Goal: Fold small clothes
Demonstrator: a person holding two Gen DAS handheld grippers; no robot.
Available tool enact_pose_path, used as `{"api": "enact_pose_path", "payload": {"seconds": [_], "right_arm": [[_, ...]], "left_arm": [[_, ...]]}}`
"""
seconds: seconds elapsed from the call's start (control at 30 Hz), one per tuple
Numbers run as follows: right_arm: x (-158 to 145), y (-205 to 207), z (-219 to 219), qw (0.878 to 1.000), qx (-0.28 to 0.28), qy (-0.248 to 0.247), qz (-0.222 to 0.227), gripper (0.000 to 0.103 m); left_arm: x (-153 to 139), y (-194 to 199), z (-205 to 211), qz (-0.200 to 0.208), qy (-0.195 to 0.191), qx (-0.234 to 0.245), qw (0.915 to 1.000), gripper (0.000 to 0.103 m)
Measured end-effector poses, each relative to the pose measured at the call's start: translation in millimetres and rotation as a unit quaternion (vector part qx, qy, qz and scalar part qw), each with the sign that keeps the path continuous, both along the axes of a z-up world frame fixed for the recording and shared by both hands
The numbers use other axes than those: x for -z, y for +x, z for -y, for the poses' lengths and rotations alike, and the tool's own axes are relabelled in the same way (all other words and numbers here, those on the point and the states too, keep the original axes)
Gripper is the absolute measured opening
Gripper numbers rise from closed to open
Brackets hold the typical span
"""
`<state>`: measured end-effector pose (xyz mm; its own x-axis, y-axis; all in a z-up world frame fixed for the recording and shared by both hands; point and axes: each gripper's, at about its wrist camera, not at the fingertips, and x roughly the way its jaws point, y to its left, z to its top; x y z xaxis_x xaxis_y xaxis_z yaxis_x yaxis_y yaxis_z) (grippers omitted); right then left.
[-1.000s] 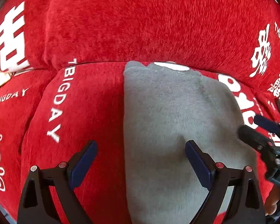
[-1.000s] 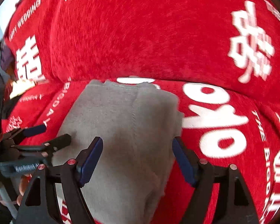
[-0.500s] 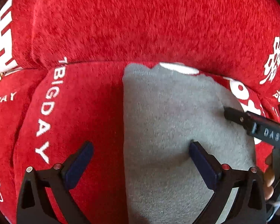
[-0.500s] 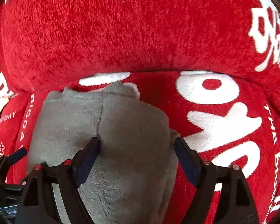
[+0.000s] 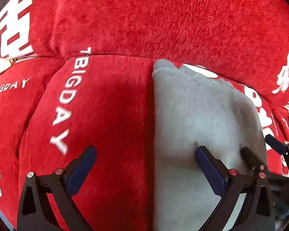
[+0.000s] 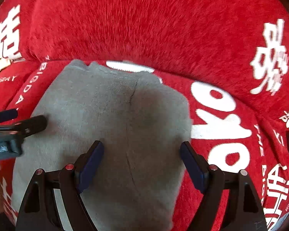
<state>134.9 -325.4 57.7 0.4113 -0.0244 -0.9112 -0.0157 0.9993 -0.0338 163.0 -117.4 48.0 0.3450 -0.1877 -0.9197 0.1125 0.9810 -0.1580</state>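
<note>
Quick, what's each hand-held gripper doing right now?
Left hand-held gripper: open, holding nothing.
Right hand-held gripper: open over the grey garment, not gripping it.

The left gripper (image 5: 146, 165) has spread its fingers wider over the left edge of the grey cloth (image 5: 198, 119), nothing pinched between them. The right gripper (image 6: 142, 163) has dropped closer to the cloth and opened a little. In the left view its fingers (image 5: 250, 158) now sit lower, beside the left gripper's right finger.

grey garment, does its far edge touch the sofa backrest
Cannot tell. In the right wrist view the grey garment ends right at the crease under the red backrest, but blur hides any contact or gap.
</note>
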Motion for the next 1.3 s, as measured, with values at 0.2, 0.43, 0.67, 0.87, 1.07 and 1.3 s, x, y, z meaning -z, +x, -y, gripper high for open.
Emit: {"api": "enact_pose_path", "payload": {"seconds": [0.2,0.43,0.67,0.87,1.07,1.3], "right_arm": [[-10.1,-69.5,40.3,1.0,0.008,0.003,0.016,0.085],[-30.9,-121.4,91.0,0.997,0.051,0.062,0.009,0.085],[-22.5,-81.4,111.4,0.974,0.104,0.199,0.004,0.085],[8.8,-44.5,101.9,0.957,0.109,0.267,-0.032,0.085],[30.1,-17.6,83.6,0.961,0.081,0.262,-0.039,0.087],[5.3,-15.7,55.9,0.974,0.023,0.225,-0.006,0.035]], "left_arm": [[-1.8,-53.7,-45.7,0.003,0.005,0.03,0.9995,0.103],[-18.7,-70.5,-83.4,0.015,0.0,0.034,0.9993,0.103],[-9.1,-29.4,-12.6,-0.053,-0.091,0.071,0.9919,0.103],[11.2,-5.4,38.5,-0.09,-0.091,0.095,0.9872,0.103],[27.8,10.1,45.1,-0.106,-0.11,0.093,0.9839,0.103],[1.0,0.8,51.0,-0.053,-0.092,0.128,0.9861,0.045]]}}
